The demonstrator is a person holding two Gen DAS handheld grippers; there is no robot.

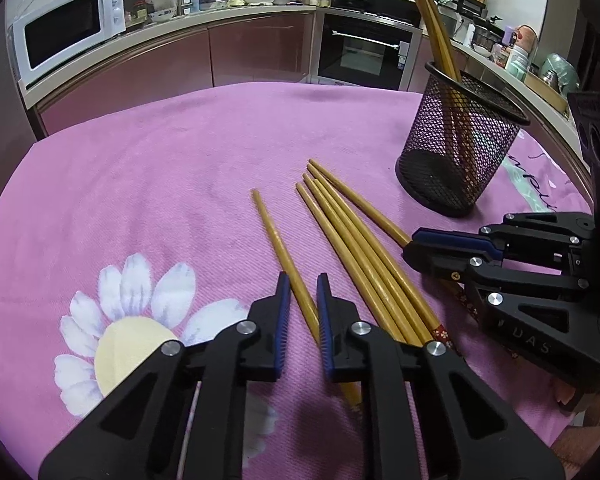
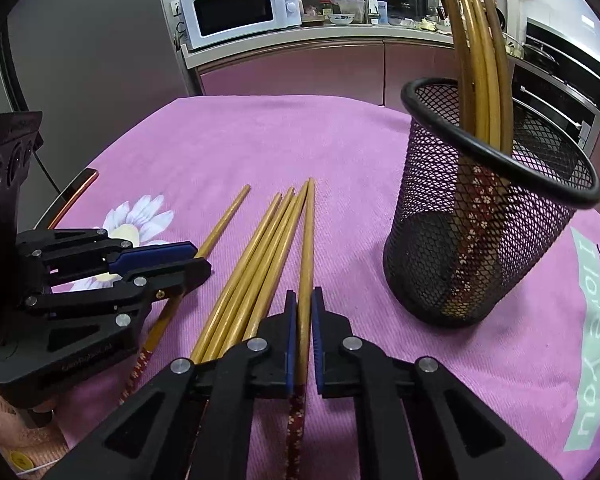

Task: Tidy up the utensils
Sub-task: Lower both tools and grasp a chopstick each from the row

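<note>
Several wooden chopsticks lie in a bundle on the pink cloth, with one lone chopstick to their left. My left gripper straddles the lone chopstick, its jaws a little apart and not clamped. My right gripper is shut on the rightmost chopstick of the bundle, low at the cloth. The right gripper also shows in the left wrist view, and the left gripper in the right wrist view. A black mesh holder stands at the right with chopsticks upright inside; it also shows in the right wrist view.
The pink flowered cloth covers the table. A phone lies at the table's left edge. Kitchen counters with a white microwave and an oven stand behind the table.
</note>
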